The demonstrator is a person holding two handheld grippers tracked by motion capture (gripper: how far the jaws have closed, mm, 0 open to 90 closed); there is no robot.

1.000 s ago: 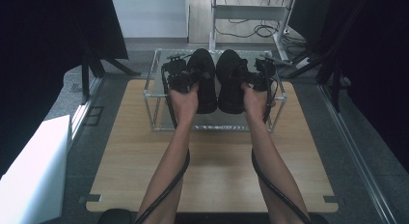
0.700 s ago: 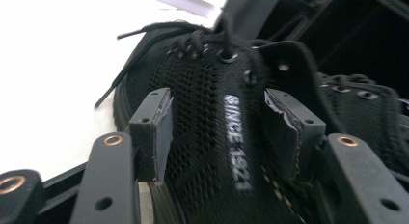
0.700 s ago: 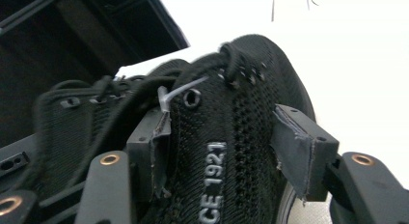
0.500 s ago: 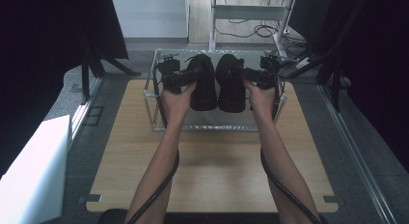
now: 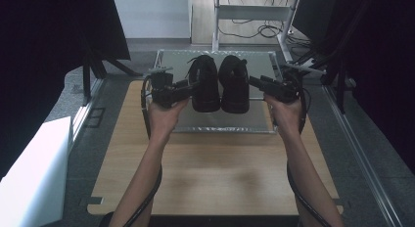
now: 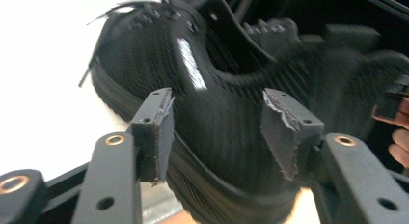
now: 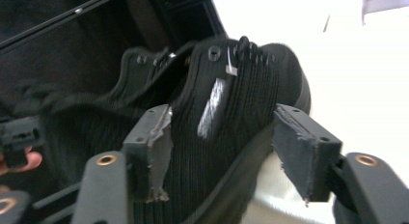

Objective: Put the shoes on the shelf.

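- Wooden table (image 5: 215,173) w/ a metal-framed rack (image 5: 220,125) at its far end; rack's flat top holds 2 black shoes side by side, toes toward the person.
- Left gripper (image 5: 188,86), held in the person's left hand (image 5: 164,117), sits at rack's left edge, pointing right at the left shoe (image 5: 205,85).
- Left gripper view: jaws spread apart, the shoe's (image 6: 207,113) knit side filling the gap; pads are beside the shoe w/ a visible gap each side, not pinching. White stripe on the shoe's side, laces up top.
- Left shoe + right shoe (image 5: 234,85) just beside each other, mid-rack, upright on soles; touching or not: can't tell.
- Right gripper (image 5: 255,81), in the right hand (image 5: 286,114), at rack's right edge, pointing left at the right shoe.
- Right gripper view: jaws spread, shoe (image 7: 226,137) between them, tilted in frame; near jaw pad looks close to the knit, far one apart from it. Contact: can't tell, blurred.
- Around: white board (image 5: 29,183) left of table, dark stand legs (image 5: 98,65) far left, white shelf frame (image 5: 254,11) w/ cables (image 5: 254,29) behind rack, dark curtain (image 5: 381,65) on right.
- Cables from both grippers trail down along the forearms.
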